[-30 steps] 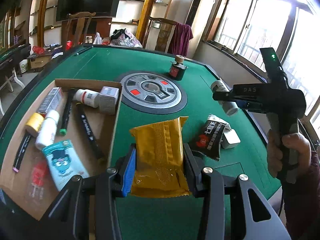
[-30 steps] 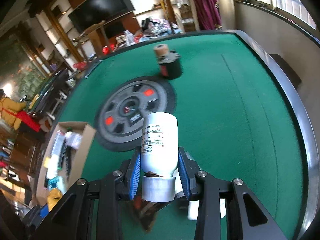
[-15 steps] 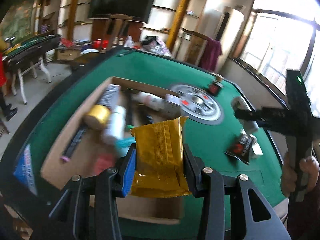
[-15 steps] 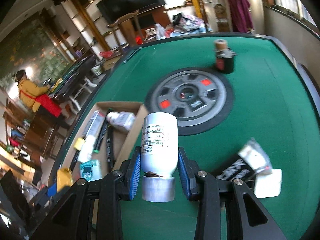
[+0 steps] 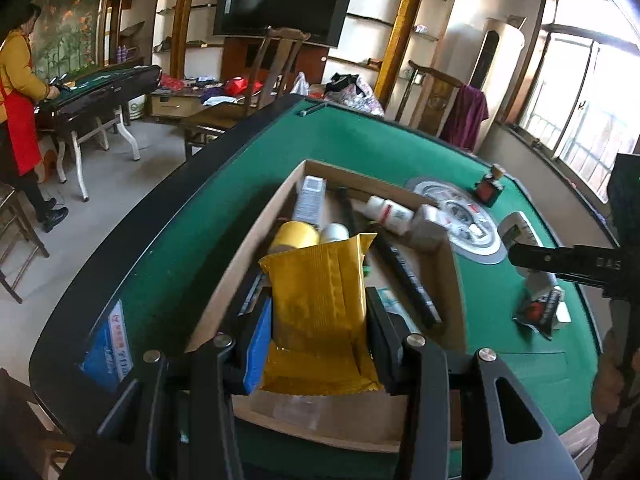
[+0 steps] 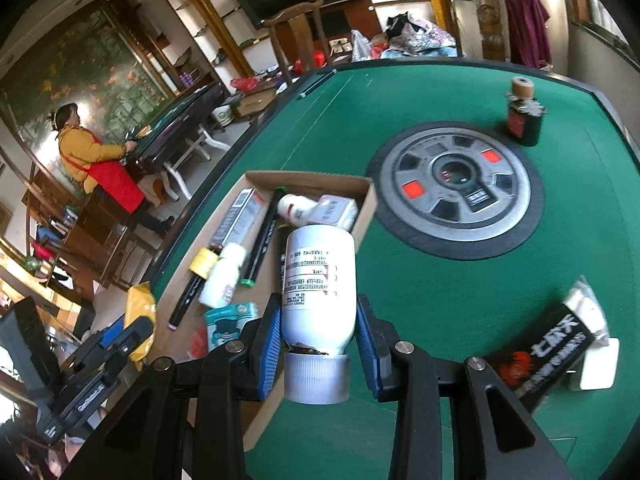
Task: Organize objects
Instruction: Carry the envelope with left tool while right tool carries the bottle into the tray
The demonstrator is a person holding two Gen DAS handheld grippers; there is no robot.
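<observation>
Your left gripper [image 5: 318, 332] has its fingers [image 5: 260, 340] closed part-way on the yellow packet [image 5: 320, 300], pads pressing its two long edges, and your right gripper [image 6: 318, 344] clamps the white bottle [image 6: 320, 276] the same way, cap toward the camera. Neither grip has altered over the last second; what has changed is where you carry them. A second ago the packet hung over bare green felt beside the cardboard box [image 5: 452, 280]; now it hangs over the box's near end, above the yellow roll [image 5: 296, 234] and the markers. The bottle has likewise swung from over the round centre plate [image 6: 456, 188] to the box's right wall, with the left gripper now visible at the lower left of the right view. Both items look ready to go in, so lowering and releasing seems the next step. The black sachet [image 6: 548, 356] and the small dark jar [image 6: 524, 120] are still out on the counter [image 6: 440, 300].
</observation>
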